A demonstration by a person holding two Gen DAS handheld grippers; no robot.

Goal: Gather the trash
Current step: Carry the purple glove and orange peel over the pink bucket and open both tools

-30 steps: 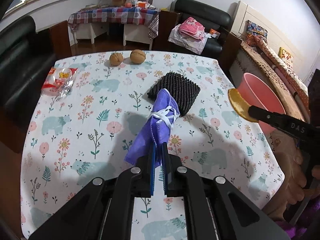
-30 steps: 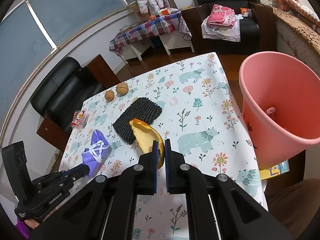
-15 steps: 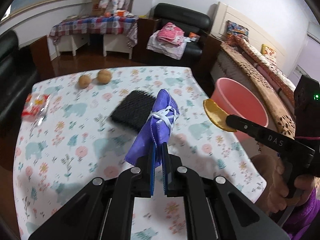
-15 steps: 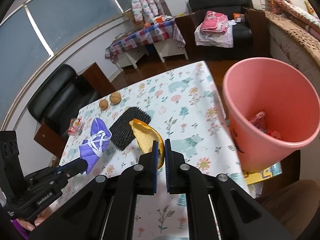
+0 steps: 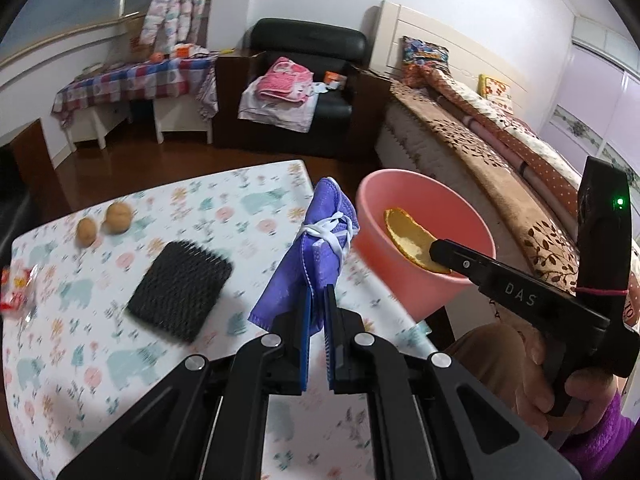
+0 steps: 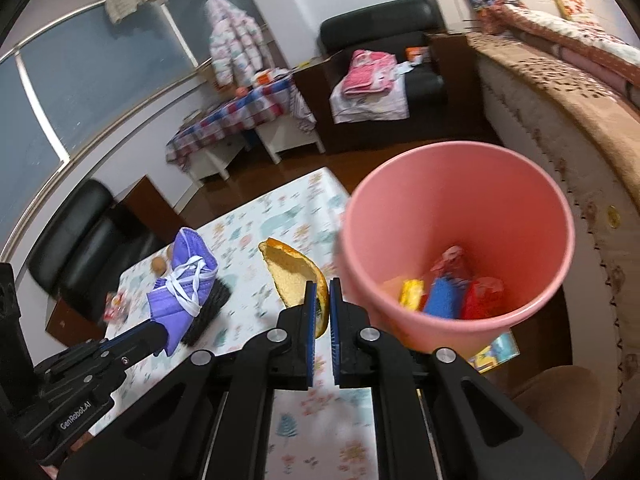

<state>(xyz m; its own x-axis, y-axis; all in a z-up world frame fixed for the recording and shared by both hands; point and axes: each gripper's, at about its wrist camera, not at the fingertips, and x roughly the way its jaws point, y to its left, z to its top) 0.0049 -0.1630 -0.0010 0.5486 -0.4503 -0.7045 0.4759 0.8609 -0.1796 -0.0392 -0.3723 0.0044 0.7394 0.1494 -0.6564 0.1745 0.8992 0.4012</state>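
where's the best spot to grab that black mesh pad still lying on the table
Probably at the black mesh pad's near corner, coming from above and from the near side. It lies flat on the tablecloth, so a thin edge between the jaws looks easier than its broad face.

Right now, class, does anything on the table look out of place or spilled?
Nothing is spilled. A crumpled red-and-white wrapper lies loose at the table's left edge, apart from the pink bin, so trash remains uncollected.
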